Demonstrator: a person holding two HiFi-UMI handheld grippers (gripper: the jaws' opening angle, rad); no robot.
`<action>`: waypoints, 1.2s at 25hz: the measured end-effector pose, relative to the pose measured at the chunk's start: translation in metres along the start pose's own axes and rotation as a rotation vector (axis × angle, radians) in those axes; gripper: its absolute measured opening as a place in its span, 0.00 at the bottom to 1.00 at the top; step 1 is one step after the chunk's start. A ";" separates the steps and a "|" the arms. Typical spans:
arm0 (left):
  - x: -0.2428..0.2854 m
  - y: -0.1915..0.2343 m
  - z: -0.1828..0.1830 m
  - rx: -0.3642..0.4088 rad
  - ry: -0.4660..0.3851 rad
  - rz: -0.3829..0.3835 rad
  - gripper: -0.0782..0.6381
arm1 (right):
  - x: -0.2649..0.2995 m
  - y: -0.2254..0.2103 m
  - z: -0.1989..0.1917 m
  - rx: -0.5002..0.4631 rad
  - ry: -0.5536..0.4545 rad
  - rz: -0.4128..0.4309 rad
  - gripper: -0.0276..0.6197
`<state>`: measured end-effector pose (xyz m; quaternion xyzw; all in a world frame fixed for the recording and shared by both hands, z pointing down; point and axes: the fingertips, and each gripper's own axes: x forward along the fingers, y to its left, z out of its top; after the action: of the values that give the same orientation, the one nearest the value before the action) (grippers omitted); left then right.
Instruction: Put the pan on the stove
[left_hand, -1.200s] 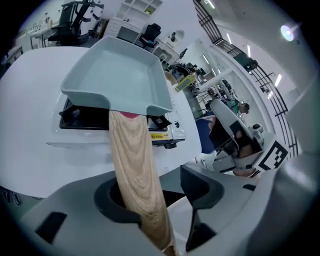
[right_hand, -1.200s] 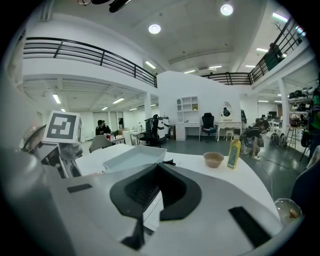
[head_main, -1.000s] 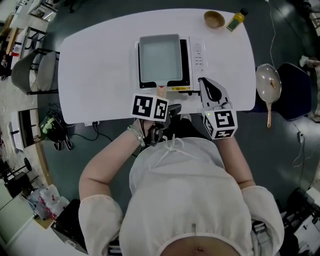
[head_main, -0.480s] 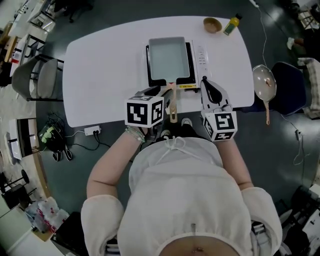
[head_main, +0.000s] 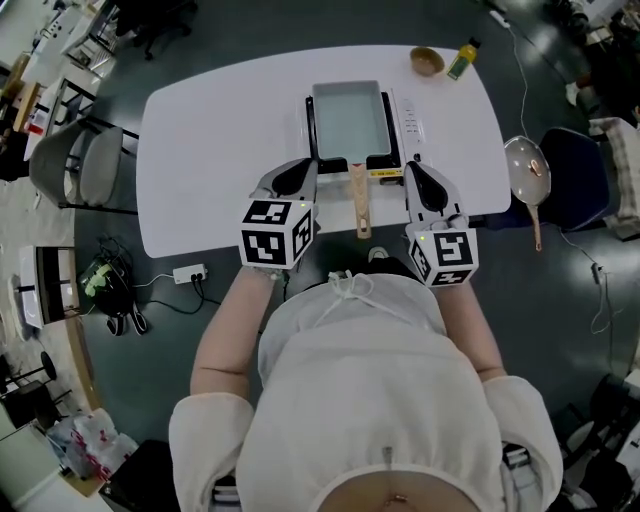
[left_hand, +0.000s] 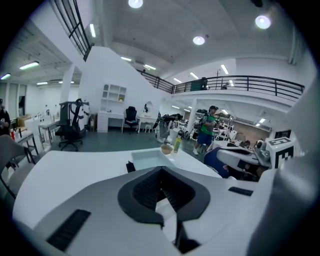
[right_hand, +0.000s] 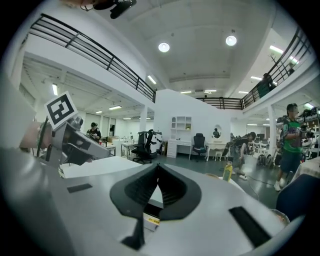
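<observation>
1. The pale grey rectangular metal pan (head_main: 348, 120) sits on the black portable stove with a white control strip (head_main: 412, 125), at the 12 o'clock side of the white oval table (head_main: 220, 130). Its light wooden handle (head_main: 360, 205) points to 6 o'clock and reaches about to the table's near edge. The task looks done.
2. The left gripper (head_main: 300, 166) hovers at the handle's 9 o'clock, and its own view shows the jaws pressed together with nothing between them (left_hand: 161, 170).
3. The right gripper (head_main: 412, 166) hovers at the handle's 3 o'clock, jaws likewise closed and empty (right_hand: 158, 167).
4. Risk: the long handle lies between the two grippers. A sideways sweep by either one could strike it and swivel the pan off the stove top.
5. Risk: the right gripper hangs close to the control strip, so a dip forward could press a control.
6. Risk: the handle's end lies close to the person's body, and a lean forward could push the pan toward 12 o'clock.
7. The small wooden bowl (head_main: 427, 61) and the yellow bottle (head_main: 461, 58), at the pan's 1 o'clock, are well apart from all this.
8. Against a second ago: the left gripper has left the handle's end, moved toward 10 o'clock over the table and shut its jaws, which uncovers the handle. The right gripper has barely moved.
</observation>
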<state>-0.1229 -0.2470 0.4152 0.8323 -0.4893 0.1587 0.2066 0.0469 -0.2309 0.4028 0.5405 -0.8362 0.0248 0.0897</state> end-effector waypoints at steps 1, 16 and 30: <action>-0.006 0.001 0.005 0.030 -0.036 0.001 0.14 | -0.001 0.003 0.003 -0.012 -0.007 0.000 0.05; -0.075 -0.004 0.051 0.355 -0.449 -0.006 0.14 | -0.004 0.035 0.038 -0.123 -0.082 0.064 0.05; -0.081 0.011 0.044 0.294 -0.443 0.004 0.14 | 0.000 0.050 0.039 -0.148 -0.077 0.070 0.05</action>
<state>-0.1675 -0.2132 0.3413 0.8669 -0.4959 0.0426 -0.0292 -0.0036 -0.2157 0.3670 0.5033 -0.8570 -0.0546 0.0963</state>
